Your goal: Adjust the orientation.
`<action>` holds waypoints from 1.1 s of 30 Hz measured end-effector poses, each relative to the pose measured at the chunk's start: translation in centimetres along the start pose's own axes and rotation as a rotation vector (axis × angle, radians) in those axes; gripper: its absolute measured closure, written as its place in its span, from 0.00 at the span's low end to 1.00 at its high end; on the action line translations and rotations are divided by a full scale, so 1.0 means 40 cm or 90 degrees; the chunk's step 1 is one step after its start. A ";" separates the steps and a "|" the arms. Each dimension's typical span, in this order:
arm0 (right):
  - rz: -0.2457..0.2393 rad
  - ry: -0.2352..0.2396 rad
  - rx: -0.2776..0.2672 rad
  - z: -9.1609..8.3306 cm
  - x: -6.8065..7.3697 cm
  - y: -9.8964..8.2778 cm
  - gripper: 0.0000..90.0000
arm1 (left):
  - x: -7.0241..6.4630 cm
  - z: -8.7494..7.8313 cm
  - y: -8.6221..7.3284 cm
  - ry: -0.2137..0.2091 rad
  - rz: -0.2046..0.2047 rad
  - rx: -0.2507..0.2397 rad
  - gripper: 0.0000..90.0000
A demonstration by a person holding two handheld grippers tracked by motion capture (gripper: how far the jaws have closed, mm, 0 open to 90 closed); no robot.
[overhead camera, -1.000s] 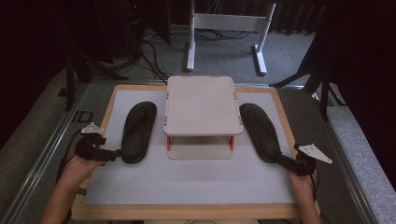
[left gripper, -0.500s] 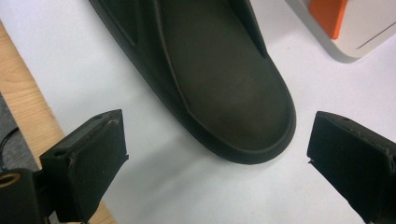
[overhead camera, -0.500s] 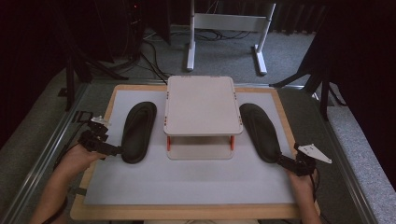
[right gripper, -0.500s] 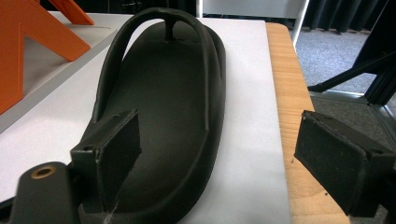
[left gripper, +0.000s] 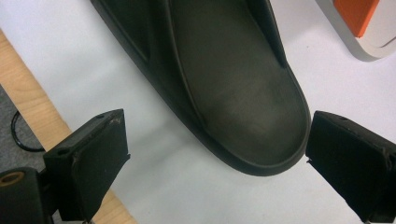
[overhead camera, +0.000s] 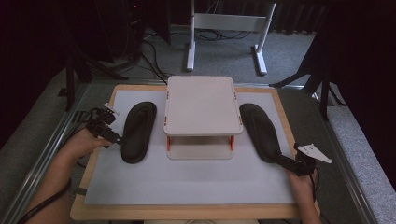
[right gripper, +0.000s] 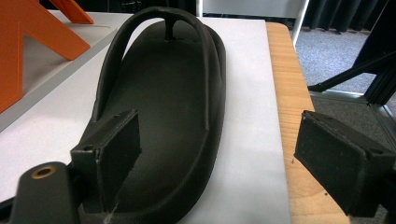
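Two things to move: the left slipper (overhead camera: 138,130) and the right slipper (overhead camera: 260,131) both lay flat on the desk (overhead camera: 187,186), one on each side of the little rack (overhead camera: 201,105).
Desk: the white mat had lots of bare room in front of the rack, near the person.
Rack: its top was bare, and the low shelf under it looked bare too.
Done so far: nothing was lifted yet, I think; both slippers sat on the mat.
Left to do: grab each heel, lift it, and most likely put it on the rack.
Left tongs (left gripper: 217,163): spread wide, holding nothing, with the left slipper's heel between the jaws.
Right tongs (right gripper: 217,154): also spread wide, one jaw over the right slipper's heel, nothing gripped.
Edges: the right slipper lay near the desk's wooden rim, so little room there.
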State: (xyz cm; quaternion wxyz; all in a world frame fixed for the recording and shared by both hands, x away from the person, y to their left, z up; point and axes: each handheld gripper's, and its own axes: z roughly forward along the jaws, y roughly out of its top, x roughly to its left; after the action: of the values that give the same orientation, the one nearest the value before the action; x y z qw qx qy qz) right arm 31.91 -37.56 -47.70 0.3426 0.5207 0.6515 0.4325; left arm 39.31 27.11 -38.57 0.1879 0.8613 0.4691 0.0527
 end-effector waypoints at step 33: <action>-0.002 0.008 -0.001 -0.001 -0.001 0.000 0.16 | 0.066 0.064 0.196 0.027 0.023 -0.004 0.38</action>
State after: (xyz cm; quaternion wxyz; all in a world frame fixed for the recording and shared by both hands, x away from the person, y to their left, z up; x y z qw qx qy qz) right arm 31.88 -37.59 -47.71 0.3396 0.5168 0.6541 0.4357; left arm 47.64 24.74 -38.25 0.1798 0.8676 0.4574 0.0757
